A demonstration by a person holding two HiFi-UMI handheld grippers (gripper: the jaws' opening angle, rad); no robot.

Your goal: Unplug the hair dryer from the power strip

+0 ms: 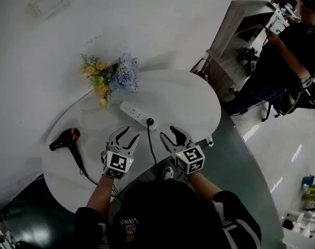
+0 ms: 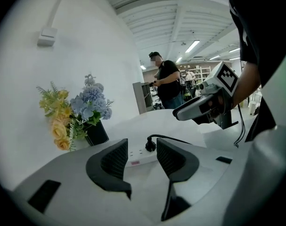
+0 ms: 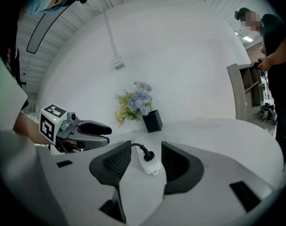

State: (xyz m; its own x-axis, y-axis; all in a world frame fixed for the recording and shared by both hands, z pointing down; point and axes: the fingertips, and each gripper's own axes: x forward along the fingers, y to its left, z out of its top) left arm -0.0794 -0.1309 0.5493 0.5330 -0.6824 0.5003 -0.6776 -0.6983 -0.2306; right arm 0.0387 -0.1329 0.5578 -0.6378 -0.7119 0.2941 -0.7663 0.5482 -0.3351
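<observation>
A white power strip lies on the round white table, with the black plug in its near end. The plug's cable runs back toward the table's front edge. The black and orange hair dryer lies at the left. My left gripper hovers open just left of the cable, and between its fingers the strip and plug show some way ahead. My right gripper is open just right of the cable, and the strip's end and plug are framed between its fingers, untouched.
A bunch of yellow and blue flowers in a black vase stands behind the strip by the wall. A person stands at a grey cabinet beyond the table's right side. A wall socket sits high on the wall.
</observation>
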